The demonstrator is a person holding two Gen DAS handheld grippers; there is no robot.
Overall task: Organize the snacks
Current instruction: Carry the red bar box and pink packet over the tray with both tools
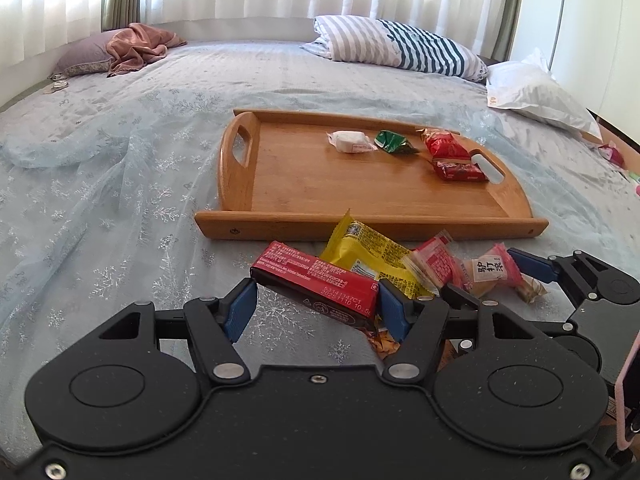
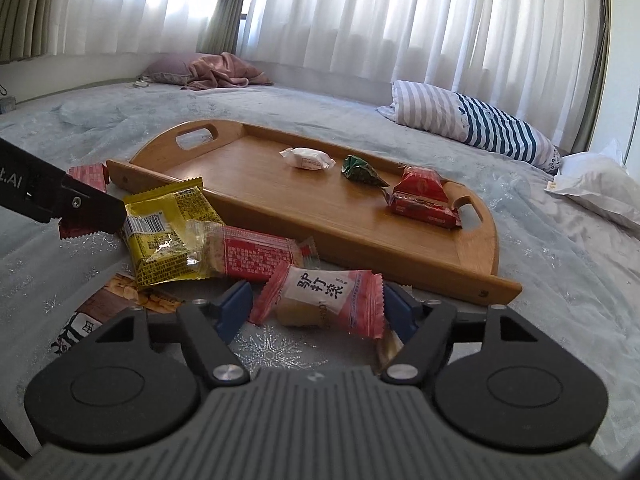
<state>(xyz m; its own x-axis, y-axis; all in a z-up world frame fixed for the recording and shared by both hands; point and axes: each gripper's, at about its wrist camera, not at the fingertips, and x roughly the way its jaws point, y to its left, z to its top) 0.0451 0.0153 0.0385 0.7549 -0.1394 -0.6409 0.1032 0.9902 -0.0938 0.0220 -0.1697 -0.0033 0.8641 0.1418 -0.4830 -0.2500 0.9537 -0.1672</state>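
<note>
The tray (image 1: 372, 184) is being carried by the bed (image 1: 120, 184), with four snacks lying in it toward its far right part: the wrapped cake (image 1: 352, 142) leftmost, the folded packet (image 1: 394, 143) just to its right, then the pouch (image 1: 446, 145) with the small bar (image 1: 458, 171) lying in front of it, beside the right handle. In front of the tray, a heap of snacks is lying on the bed: the long bar (image 1: 320, 282) is being bracketed by the left claw (image 1: 316, 308), the crinkled packet (image 1: 372, 250) is lying behind it, and the wrapped biscuit (image 1: 438, 266) is lying to its right. Rightmost, the sweet (image 2: 320, 300) is being bracketed by the right claw (image 2: 318, 312). The striped pillow (image 1: 396, 46) is lying behind the tray.
</note>
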